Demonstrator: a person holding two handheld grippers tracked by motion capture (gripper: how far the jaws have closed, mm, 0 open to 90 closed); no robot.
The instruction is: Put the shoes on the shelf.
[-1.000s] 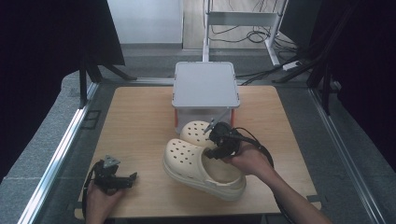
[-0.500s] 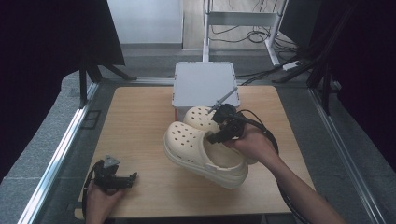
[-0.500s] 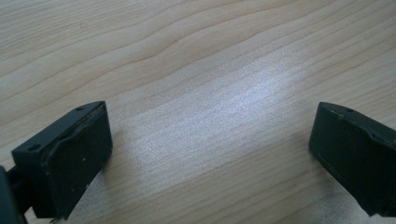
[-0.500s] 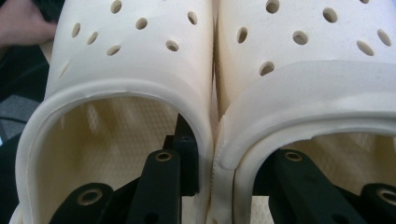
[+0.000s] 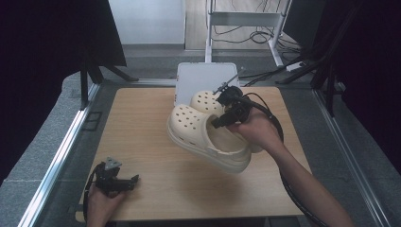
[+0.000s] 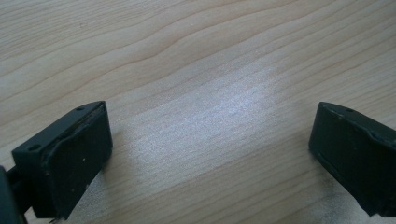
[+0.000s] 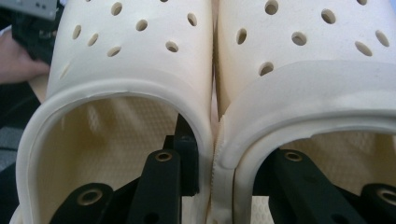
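- Above the desk (image 5: 142, 142) in the high view, the right gripper (image 5: 226, 115) holds a pair of cream clogs (image 5: 208, 137) lifted and tilted, toes pointing away to the left, just in front of a white box (image 5: 198, 80) at the far edge.
- The right hand (image 5: 255, 130) wraps the gripper body, and its black cable (image 5: 279, 137) loops back along the forearm.
- Near the front left corner, the left gripper (image 5: 124, 181) lies low over the desk in the left hand (image 5: 101, 198), well apart from the clogs, its grey plate (image 5: 112, 163) on top.
- Left gripper view: the two black jaws stand wide apart over bare wood grain (image 6: 205, 93), nothing between them.
- Right gripper view: the two clogs sit side by side, the left clog (image 7: 135, 60) and right clog (image 7: 308, 60) pressed together along their inner walls.
- One jaw reaches inside each shoe opening, so the jaws are clamped on the two touching inner walls, pinching the pair together.
- Round holes dot both uppers; the insides show a fine bumpy texture.
- At the upper left of that view, part of a hand (image 7: 16, 58) appears beyond the clogs.
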